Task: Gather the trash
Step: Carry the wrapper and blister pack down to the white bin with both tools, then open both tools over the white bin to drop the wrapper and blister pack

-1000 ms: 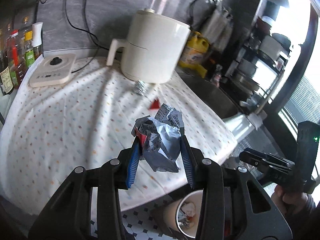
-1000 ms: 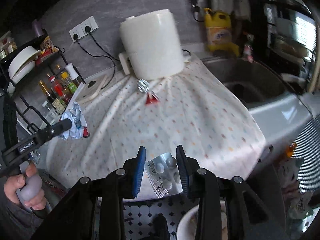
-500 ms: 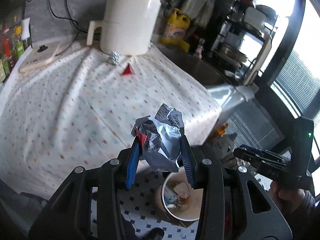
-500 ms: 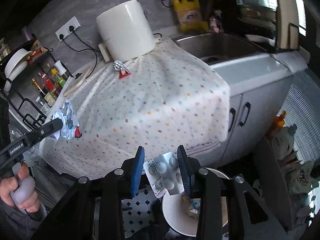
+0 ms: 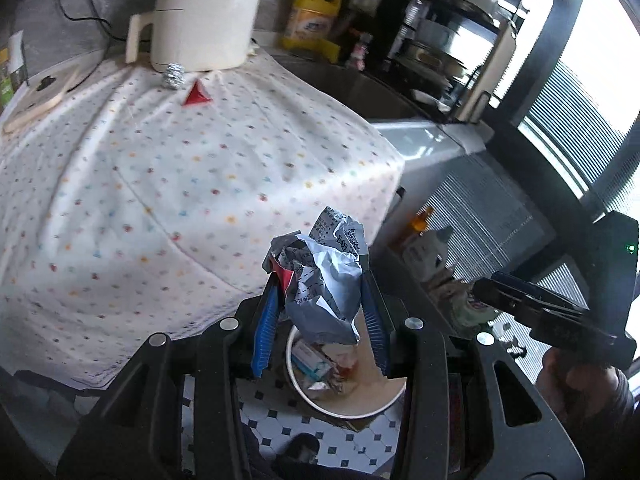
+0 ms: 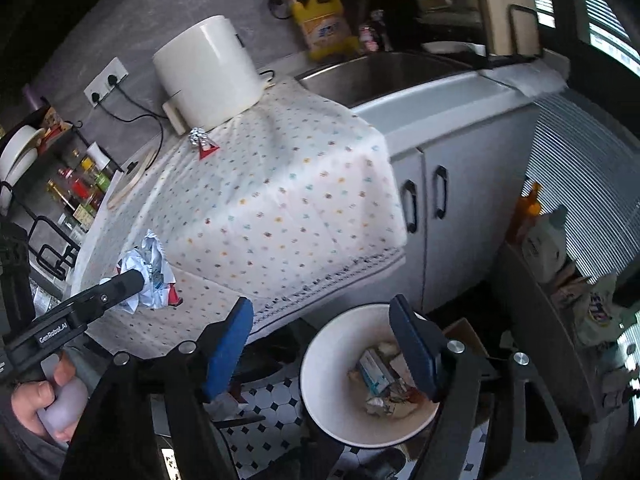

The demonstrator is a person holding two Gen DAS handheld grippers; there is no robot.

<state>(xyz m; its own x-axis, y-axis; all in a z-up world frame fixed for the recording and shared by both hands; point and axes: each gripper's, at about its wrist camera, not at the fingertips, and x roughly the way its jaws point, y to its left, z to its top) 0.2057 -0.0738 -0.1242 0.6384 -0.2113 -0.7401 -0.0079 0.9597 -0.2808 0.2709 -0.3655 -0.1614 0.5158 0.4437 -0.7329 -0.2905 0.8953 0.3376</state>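
My left gripper [image 5: 320, 276] is shut on a crumpled silver-and-white wrapper [image 5: 326, 292], held above the near rim of a white bin [image 5: 320, 402] on the floor. The wrapper [image 6: 150, 264] and the left gripper [image 6: 134, 280] also show at the left of the right wrist view. My right gripper [image 6: 322, 306] hangs over the bin [image 6: 308, 360]; its jaws are opening with nothing between them. The bin holds several pieces of trash. A foil ball [image 5: 173, 75] and a red triangular scrap [image 5: 197, 95] lie on the dotted tablecloth [image 5: 160, 200] by the appliance.
A white appliance [image 6: 208, 68] stands at the back of the cloth, with a sink [image 6: 380, 76] and a yellow bottle [image 6: 322, 28] to its right. Grey cabinet doors [image 6: 440, 200] are behind the bin. A rack of bottles [image 6: 76, 184] is on the left. The floor is tiled.
Both grippers moved off the table edge and down over the bin. The right jaws spread wide and the blister pack they held is gone from between them.
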